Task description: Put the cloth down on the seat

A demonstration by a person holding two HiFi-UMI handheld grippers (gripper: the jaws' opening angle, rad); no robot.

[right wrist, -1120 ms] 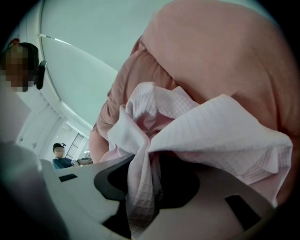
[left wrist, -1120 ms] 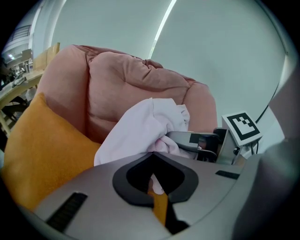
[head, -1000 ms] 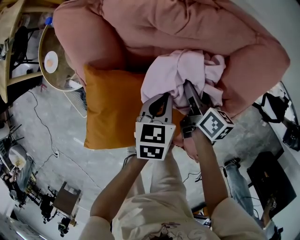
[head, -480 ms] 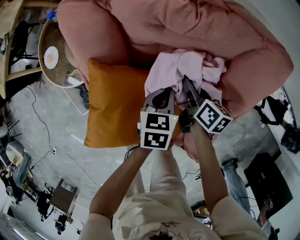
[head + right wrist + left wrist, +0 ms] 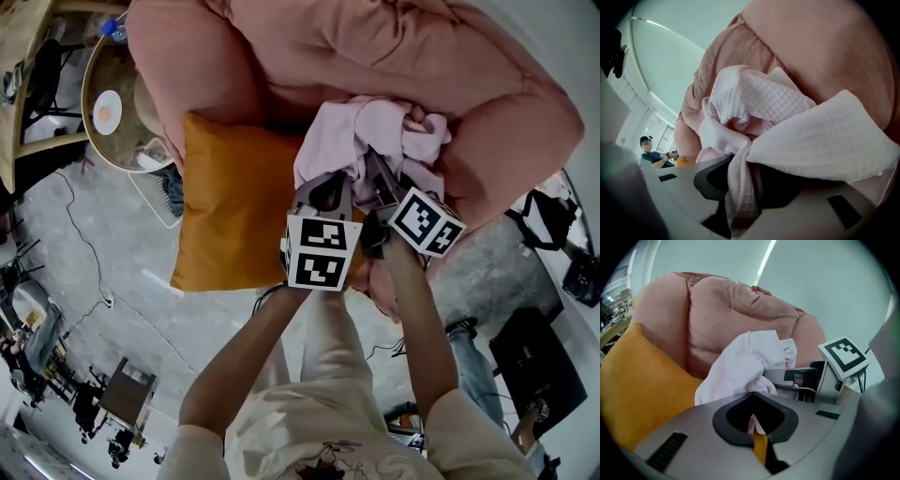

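Observation:
A pale pink waffle cloth (image 5: 375,136) lies bunched on the seat of a big pink armchair (image 5: 394,47). My left gripper (image 5: 325,185) is shut on its near left fold, and a sliver of cloth (image 5: 745,366) shows pinched in the left gripper (image 5: 752,397). Close to the right of it, my right gripper (image 5: 377,176) is shut on another fold. In the right gripper view the cloth (image 5: 787,117) runs down between the jaws of the right gripper (image 5: 740,187). The left gripper view also shows the right gripper (image 5: 801,378) reaching into the cloth.
An orange cushion (image 5: 234,206) leans on the seat's left side, right beside my left gripper. A round side table (image 5: 108,112) with a plate stands at the far left. Cables and bags lie on the grey floor (image 5: 122,281). A person (image 5: 651,152) sits far off.
My right gripper has sunk a little toward the seat with the cloth. The left gripper has stayed almost where it was. Both still grip the cloth.

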